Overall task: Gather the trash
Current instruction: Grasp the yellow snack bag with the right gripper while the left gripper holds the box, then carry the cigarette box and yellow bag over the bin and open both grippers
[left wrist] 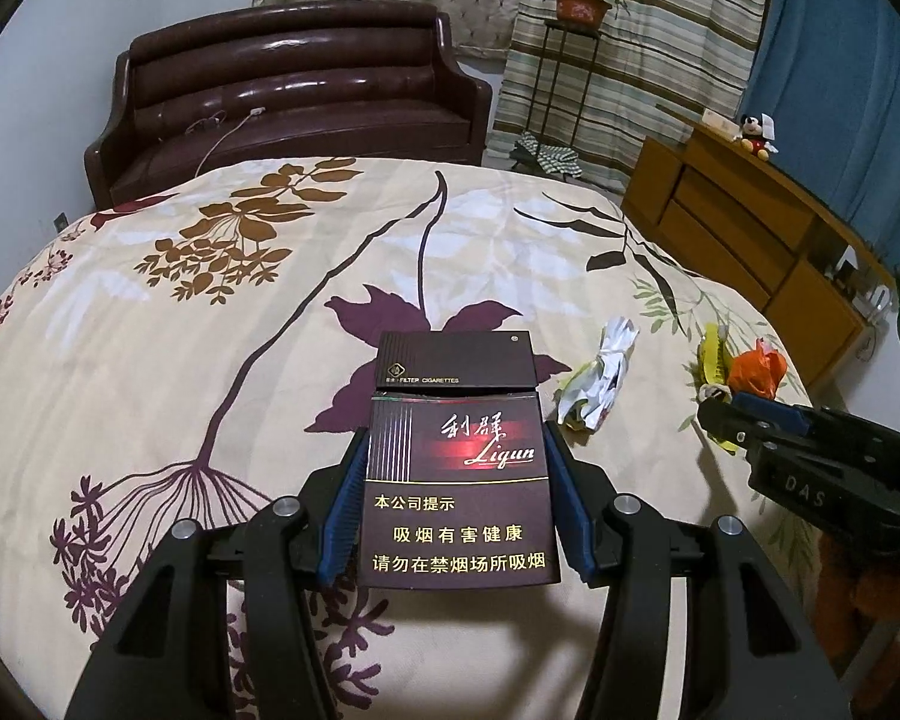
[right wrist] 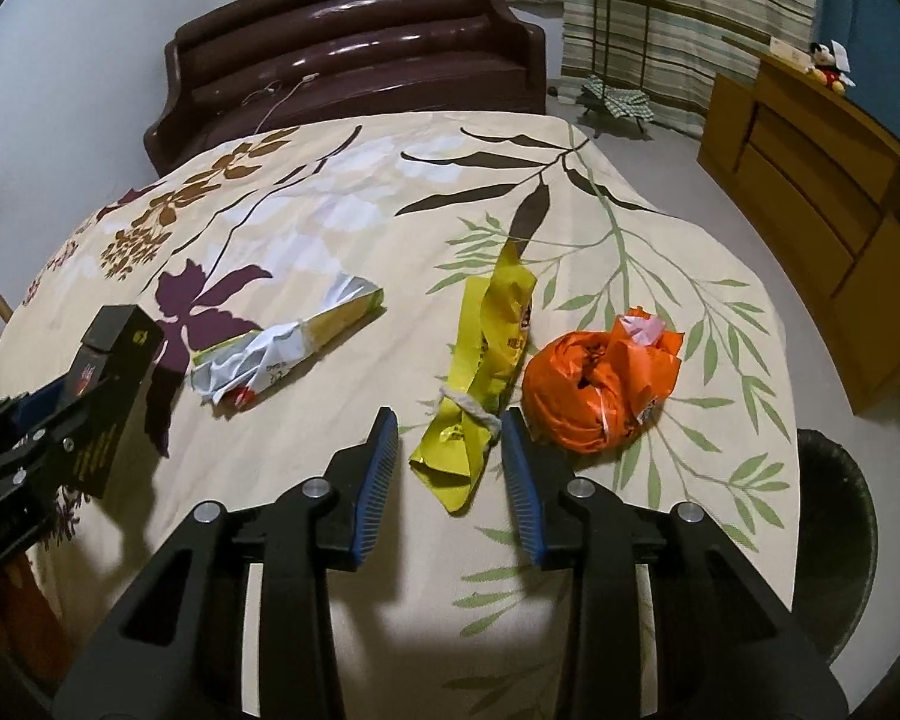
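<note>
My left hand-held gripper (left wrist: 456, 468) is pinching a dark cigarette pack (left wrist: 459, 480), its blue pads pressed against both long sides; the flip lid is slightly ajar, and the pack is lifted off the bed (left wrist: 150, 360). My right hand-held gripper (right wrist: 450, 462) is spread wide, fingers either side of the lower end of a yellow wrapper (right wrist: 486, 378) that lies flat on the floral bedspread with a bit of white string around it. I cannot tell whether the pads touch it.

Just right of that wrapper, touching or nearly so, sits a balled-up orange plastic bag (right wrist: 594, 390), close against my right finger. To the left, apart from the wrapper, lies a crumpled silver-and-yellow snack packet (right wrist: 282, 348), between my two hand-held grippers. In the right wrist view the left one with its pack stands at the left edge, near the packet.

Beyond the bed's right edge, low on the floor, is a dark round bin (right wrist: 834, 540); I cannot see what is in it. Further off stand a brown leather sofa (left wrist: 294, 96) with a white cable on its seat, a wooden cabinet (left wrist: 750, 240) with a plush toy (left wrist: 756, 132) on top, and a potted plant (left wrist: 582, 0) on a thin metal stand before striped curtains.
</note>
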Tool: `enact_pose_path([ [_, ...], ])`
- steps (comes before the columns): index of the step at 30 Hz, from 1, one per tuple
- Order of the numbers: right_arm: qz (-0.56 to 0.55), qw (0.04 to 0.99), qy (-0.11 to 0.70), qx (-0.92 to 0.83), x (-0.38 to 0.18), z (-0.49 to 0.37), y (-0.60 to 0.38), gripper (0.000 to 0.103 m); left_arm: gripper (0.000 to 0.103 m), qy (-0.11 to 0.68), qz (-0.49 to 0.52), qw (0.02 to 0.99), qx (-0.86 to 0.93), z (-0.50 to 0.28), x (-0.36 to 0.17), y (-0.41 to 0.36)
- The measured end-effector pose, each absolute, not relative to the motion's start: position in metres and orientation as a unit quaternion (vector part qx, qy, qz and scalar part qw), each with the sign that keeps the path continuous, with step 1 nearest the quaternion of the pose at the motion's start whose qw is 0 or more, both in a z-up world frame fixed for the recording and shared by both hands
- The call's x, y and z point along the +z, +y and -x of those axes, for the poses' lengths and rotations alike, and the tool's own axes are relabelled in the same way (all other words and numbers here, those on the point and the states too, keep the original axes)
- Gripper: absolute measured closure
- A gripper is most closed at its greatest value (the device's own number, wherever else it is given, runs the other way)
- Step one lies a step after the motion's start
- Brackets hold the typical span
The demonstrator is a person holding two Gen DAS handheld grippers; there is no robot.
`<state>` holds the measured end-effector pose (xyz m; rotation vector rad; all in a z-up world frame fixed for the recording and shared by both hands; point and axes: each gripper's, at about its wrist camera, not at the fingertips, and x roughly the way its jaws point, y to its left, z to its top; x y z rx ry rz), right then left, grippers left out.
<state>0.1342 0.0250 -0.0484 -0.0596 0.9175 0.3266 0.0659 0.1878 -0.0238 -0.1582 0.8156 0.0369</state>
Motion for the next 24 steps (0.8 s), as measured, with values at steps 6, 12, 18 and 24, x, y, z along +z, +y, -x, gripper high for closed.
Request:
enact_pose_path([
  [6, 0.031, 0.883, 0.445, 0.148, -0.052, -0.143, 0.032, 0.069, 0.049, 0.395, 0.079, 0.915, 0.014, -0.069, -0.025, 0.188],
  [12, 0.045, 0.886, 0.439, 0.142, -0.053, -0.140, 0.037, 0.079, 0.049, 0.395, 0.081, 0.915, 0.014, -0.070, -0.024, 0.189],
  [18, 0.045, 0.889, 0.428, 0.154, -0.048, -0.126, 0.038, 0.079, 0.049, 0.395, 0.081, 0.915, 0.015, -0.069, -0.024, 0.186],
  [24, 0.036, 0.893, 0.416, 0.166, -0.038, -0.103, 0.031, 0.079, 0.049, 0.389, 0.081, 0.917, 0.010, -0.067, -0.024, 0.180],
])
